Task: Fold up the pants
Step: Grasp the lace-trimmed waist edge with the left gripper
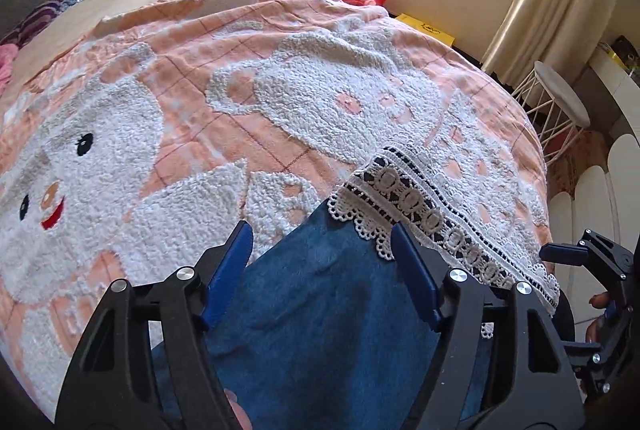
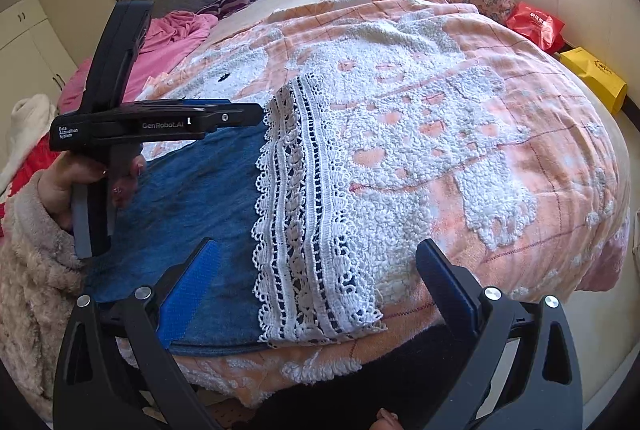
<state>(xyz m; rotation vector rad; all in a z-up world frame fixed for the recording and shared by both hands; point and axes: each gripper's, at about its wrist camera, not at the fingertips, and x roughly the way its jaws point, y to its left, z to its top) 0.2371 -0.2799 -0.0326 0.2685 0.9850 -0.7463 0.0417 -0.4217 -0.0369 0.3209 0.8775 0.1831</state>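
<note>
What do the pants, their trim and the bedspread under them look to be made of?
Pants: blue, matte, looks like soft denim, faintly fuzzy. Trim: white openwork lace with scalloped edges, dark fabric showing through the holes. Bedspread: peach woven cloth with raised white looped tufts, towel-like.

Both grippers hover side by side — left gripper and right gripper, jaws spread wide.

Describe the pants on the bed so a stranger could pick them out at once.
Start at the big pink blanket with fluffy white cartoon figures that covers the bed. The pants lie flat at its near edge, in front of both open grippers. They alone are blue denim, ending in a wide white lace hem.
</note>
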